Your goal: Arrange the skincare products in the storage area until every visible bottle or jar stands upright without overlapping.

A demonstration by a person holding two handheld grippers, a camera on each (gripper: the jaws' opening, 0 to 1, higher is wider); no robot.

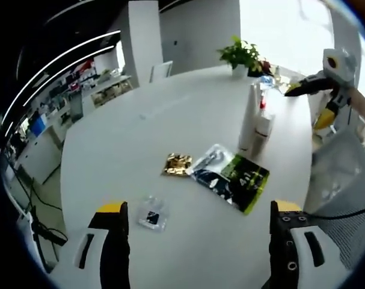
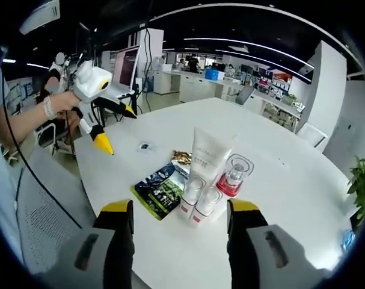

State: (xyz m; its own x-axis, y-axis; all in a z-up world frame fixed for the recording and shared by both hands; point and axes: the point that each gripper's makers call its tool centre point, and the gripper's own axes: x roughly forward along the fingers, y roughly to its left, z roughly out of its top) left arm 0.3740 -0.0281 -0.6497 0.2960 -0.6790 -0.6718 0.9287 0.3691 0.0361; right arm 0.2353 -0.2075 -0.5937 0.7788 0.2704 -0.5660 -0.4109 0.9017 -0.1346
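Both hand-held grippers wide open, holding nothing. Left hand-held gripper (image 1: 199, 226) hovering over the white tabletop (image 1: 122, 144), right hand-held gripper (image 2: 181, 224) pointed straight at the skincare cluster. Standing upright near the middle of the tabletop: tall white tube (image 2: 207, 158), two small white bottles (image 2: 201, 201) just in front of it, and a clear red-based bottle (image 2: 234, 176) right beside. Lying flat next to them: dark green packet (image 2: 161, 189), gold sachet (image 2: 182, 158), and a small clear sachet (image 1: 153, 214) set apart closer to the left jaws. Potted plant (image 1: 239, 55) at the far edge.
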